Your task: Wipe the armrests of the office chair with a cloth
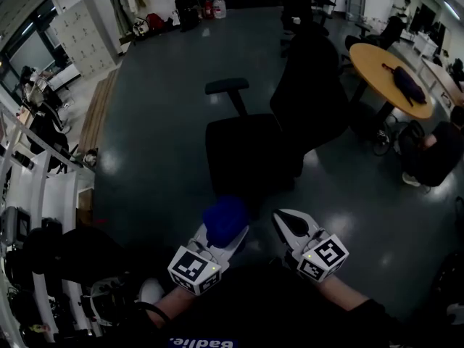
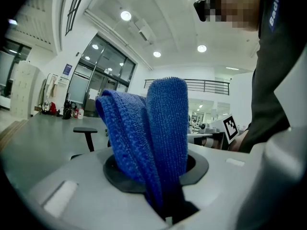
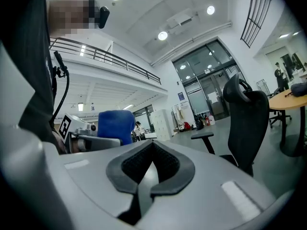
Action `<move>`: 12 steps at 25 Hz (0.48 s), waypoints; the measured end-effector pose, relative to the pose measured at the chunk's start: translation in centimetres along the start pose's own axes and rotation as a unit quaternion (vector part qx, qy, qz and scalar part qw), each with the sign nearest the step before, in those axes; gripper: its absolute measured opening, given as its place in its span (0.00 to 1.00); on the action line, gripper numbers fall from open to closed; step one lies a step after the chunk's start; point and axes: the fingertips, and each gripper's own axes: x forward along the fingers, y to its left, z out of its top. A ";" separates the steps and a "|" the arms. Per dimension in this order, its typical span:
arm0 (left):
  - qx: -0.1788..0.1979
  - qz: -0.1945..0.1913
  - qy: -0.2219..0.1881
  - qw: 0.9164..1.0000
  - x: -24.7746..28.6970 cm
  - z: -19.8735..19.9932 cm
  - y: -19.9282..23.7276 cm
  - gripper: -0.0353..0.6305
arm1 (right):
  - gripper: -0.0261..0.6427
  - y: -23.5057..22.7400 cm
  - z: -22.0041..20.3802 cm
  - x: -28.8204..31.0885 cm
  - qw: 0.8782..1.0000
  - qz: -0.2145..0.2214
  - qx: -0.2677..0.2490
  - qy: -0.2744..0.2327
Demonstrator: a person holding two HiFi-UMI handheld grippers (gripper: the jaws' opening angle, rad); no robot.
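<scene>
1. The grey floor is glossy and open all round the chair, so I judge the chair could roll or spin away once it is pushed on.
2. The office chair stands ahead of the person, well apart from both tools, with its dark back turned towards the round table.
3. Only one armrest shows plainly, on the chair's far left side. The other is lost against the dark back, so it could easily be missed in wiping.
4. The right gripper is held low and close to the body, its jaws pressed together on nothing. It is free to steady the chair (probably the surest guard against rolling).
5. The left gripper sits just beside it, its jaws pinching the cloth.
6. The blue cloth is folded over and stands up out of the jaws in a loose loop, caught only at its lower end. No wiping has begun. A hard drag along the armrest could tug the cloth free, or the loop could flop so that bare jaw scrapes the pad instead.
</scene>
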 end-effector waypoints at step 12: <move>0.009 0.060 0.012 0.998 3.2 -0.2 -1.3 0.26 | 0.04 -4.2 -0.4 -2.9 0.999 0.027 0.018 -0.004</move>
